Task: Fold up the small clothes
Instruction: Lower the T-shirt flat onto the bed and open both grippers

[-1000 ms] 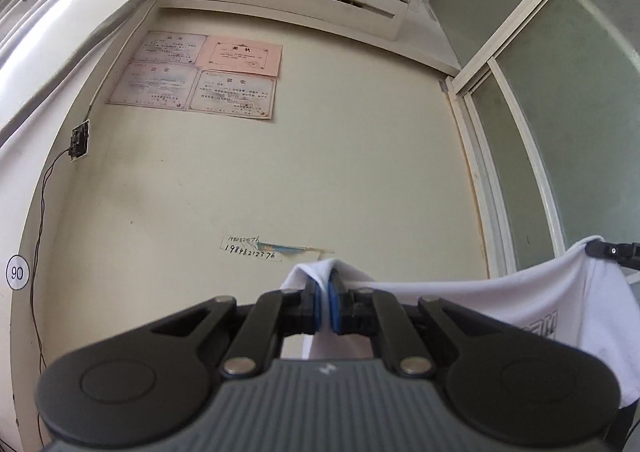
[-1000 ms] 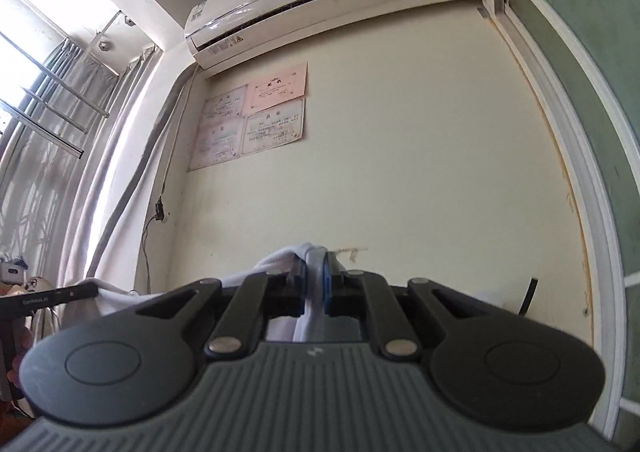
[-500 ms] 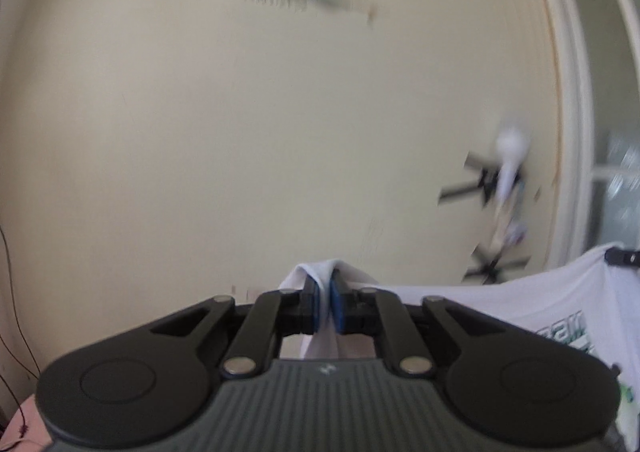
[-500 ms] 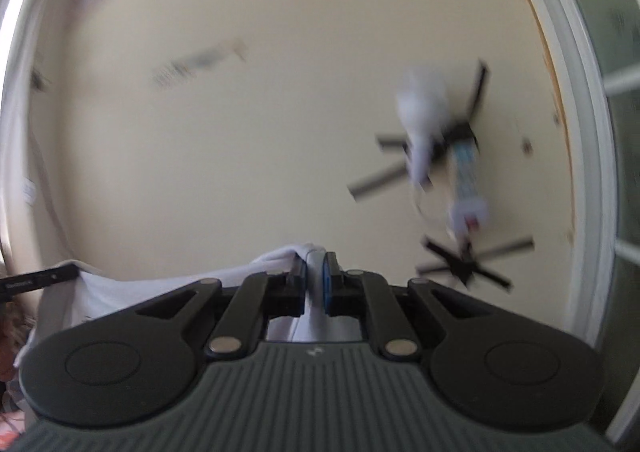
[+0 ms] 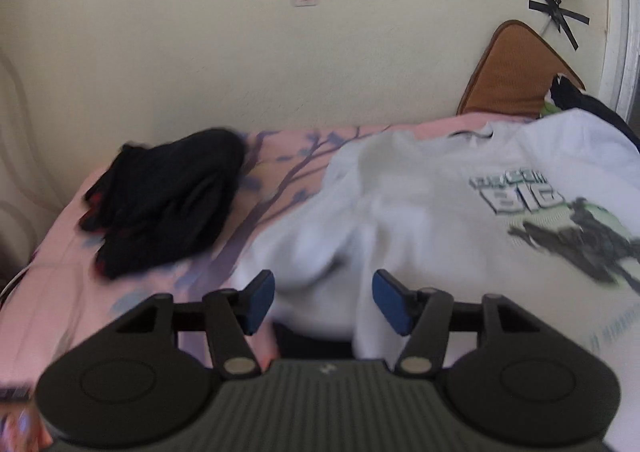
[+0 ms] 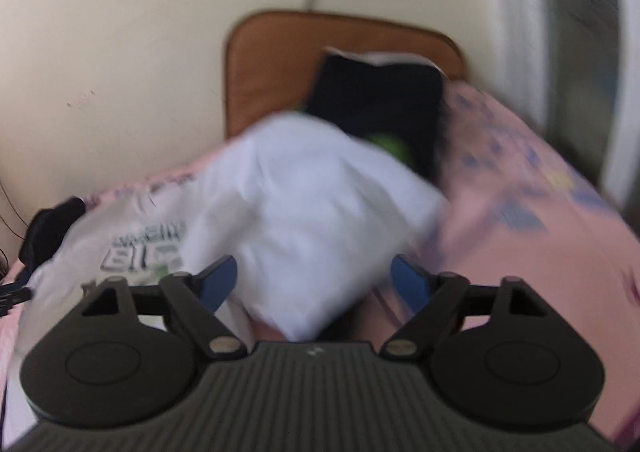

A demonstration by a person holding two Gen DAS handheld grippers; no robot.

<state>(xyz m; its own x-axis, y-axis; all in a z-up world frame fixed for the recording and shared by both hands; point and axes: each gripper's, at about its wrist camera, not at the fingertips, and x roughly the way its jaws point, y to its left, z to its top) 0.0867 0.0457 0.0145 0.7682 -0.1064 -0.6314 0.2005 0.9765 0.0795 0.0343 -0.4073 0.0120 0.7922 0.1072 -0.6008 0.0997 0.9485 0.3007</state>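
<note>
A white T-shirt (image 5: 432,211) with a green and black print lies spread on the pink bed sheet (image 5: 60,292), collar towards the wall. My left gripper (image 5: 323,302) hovers over the shirt's near left part; its jaws are opening, with white cloth lying loose between the blue pads (image 5: 260,300), not pressed. In the right wrist view the same T-shirt (image 6: 320,211) bulges up in front of my right gripper (image 6: 314,284), whose jaws are opening wide. Cloth sits between its pads (image 6: 218,282) without being pinched.
A bundle of black clothing (image 5: 168,199) lies on the sheet at the left. A brown cushion (image 6: 272,67) leans against the cream wall, with a folded black garment (image 6: 380,107) in front of it. Black tape crosses (image 5: 558,11) hold a power strip on the wall.
Both grippers came down from pointing up at the wall to pointing at the bed. Both were shut on the shirt's edge and now stand open; the shirt has dropped onto the sheet.
</note>
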